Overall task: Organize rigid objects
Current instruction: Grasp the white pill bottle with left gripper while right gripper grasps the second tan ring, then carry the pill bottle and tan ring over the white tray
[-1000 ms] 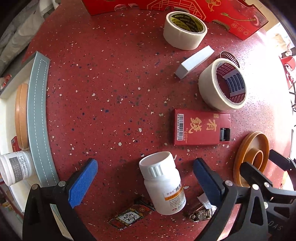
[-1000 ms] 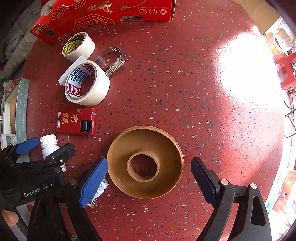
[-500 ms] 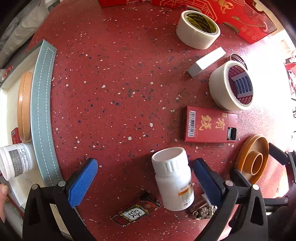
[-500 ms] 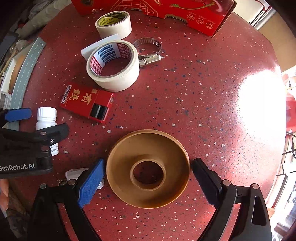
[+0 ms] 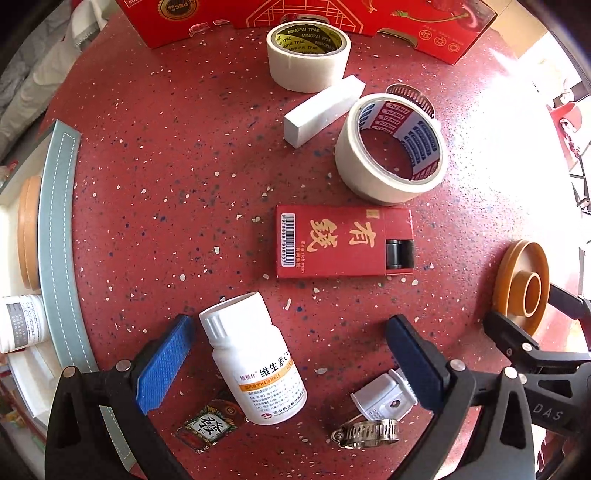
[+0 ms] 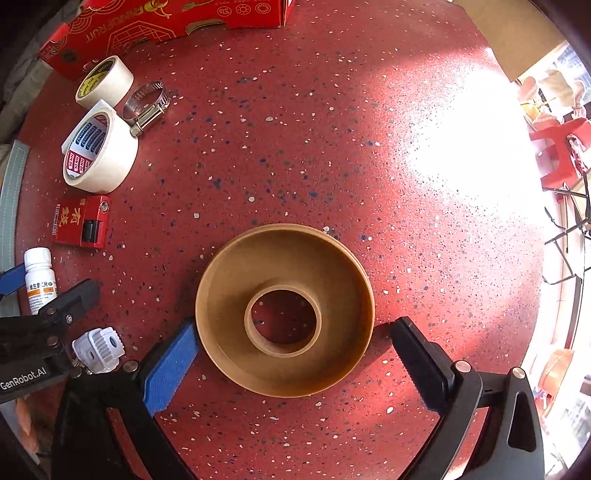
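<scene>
A white pill bottle [image 5: 255, 358] stands between the open jaws of my left gripper [image 5: 288, 350], close to the left pad and not gripped; it also shows in the right wrist view [image 6: 40, 277]. A tan plastic spool [image 6: 284, 310] lies flat between the open jaws of my right gripper [image 6: 291, 354], its rim close to both pads; it also shows in the left wrist view [image 5: 524, 280]. A red box [image 5: 343, 242], two tape rolls [image 5: 391, 147] [image 5: 308, 53], a white block [image 5: 323, 109] and hose clamps [image 5: 367, 432] lie on the red table.
A grey-rimmed white tray [image 5: 55, 236] at the left holds another white bottle [image 5: 20, 323] and a tan disc [image 5: 27, 232]. A red carton [image 5: 303, 14] stands at the back. A white plastic clip [image 5: 384, 398] and a small patterned tile [image 5: 208, 430] lie near the left gripper.
The left gripper has shifted so the bottle now sits near its left pad instead of the middle. The right gripper has moved closer around the spool.
</scene>
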Demonstrator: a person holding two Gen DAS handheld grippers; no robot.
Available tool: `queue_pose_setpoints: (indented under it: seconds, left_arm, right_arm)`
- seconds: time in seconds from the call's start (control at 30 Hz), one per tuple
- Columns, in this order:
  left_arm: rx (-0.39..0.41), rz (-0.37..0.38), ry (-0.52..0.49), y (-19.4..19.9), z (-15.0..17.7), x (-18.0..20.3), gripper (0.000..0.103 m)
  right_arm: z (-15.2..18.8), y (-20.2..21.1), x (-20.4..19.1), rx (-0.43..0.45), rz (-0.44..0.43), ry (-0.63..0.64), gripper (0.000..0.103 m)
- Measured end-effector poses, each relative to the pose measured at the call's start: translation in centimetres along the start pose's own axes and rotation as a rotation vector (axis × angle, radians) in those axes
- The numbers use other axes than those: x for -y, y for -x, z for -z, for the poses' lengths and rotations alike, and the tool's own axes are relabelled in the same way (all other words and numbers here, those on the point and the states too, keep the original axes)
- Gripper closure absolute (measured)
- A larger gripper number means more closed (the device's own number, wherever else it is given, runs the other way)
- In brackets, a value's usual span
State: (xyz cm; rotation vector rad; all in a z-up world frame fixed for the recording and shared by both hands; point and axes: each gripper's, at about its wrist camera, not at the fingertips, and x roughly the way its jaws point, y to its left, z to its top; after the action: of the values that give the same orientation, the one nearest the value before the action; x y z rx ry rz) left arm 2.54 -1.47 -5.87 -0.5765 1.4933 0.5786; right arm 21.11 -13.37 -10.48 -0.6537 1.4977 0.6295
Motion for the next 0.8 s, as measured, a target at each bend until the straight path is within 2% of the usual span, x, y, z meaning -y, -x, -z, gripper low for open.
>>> queue_pose_setpoints:
  seconds: [0.13, 0.2, 0.23, 0.3, 0.33, 0.43, 0.5, 0.6, 0.8]
  left_arm:
    - [-0.032, 0.0, 0.014, -0.8, 0.1, -0.7, 0.001]
    - [-0.037, 0.004, 0.014, -0.9, -0.6, -0.5, 0.004]
    - [-0.032, 0.003, 0.001, -0.7, -0.8, -0.5, 0.009]
    - [-0.02, 0.006, -0.026, -0.1, -0.9, -0.1, 0.019]
    - [-0.012, 0.006, -0.042, 0.3, -0.9, 0.2, 0.029]
    - [0.003, 0.015, -0.097, 1.3, -0.8, 0.5, 0.067]
    - [-0.009, 0.037, -0.105, 1.7, -0.8, 0.3, 0.068]
    - [0.014, 0.045, -0.123, 2.3, 0.0, -0.2, 0.068]
    - [0.07, 0.107, -0.182, 6.2, 1.7, -0.4, 0.068]
  right_arm:
    - [0.4, -0.3, -0.1, -0.009, 0.001, 0.005, 0.002]
    - [1.2, 1.0, -1.3, -0.011, -0.001, 0.015, 0.007]
    - [1.2, 1.2, -1.5, -0.006, -0.004, 0.026, 0.014]
    - [1.5, 1.8, -2.7, -0.016, 0.01, 0.049, 0.015]
    - [1.5, 1.7, -2.7, -0.022, 0.002, 0.043, 0.016]
    - [1.9, 1.6, -2.7, -0.021, -0.004, 0.006, 0.016]
    - [2.2, 2.4, -2.0, -0.01, -0.009, -0.013, 0.016]
    - [2.8, 3.9, -1.6, 0.013, -0.022, -0.036, 0.016]
    - [5.1, 7.5, -1.7, 0.057, -0.047, -0.07, 0.016]
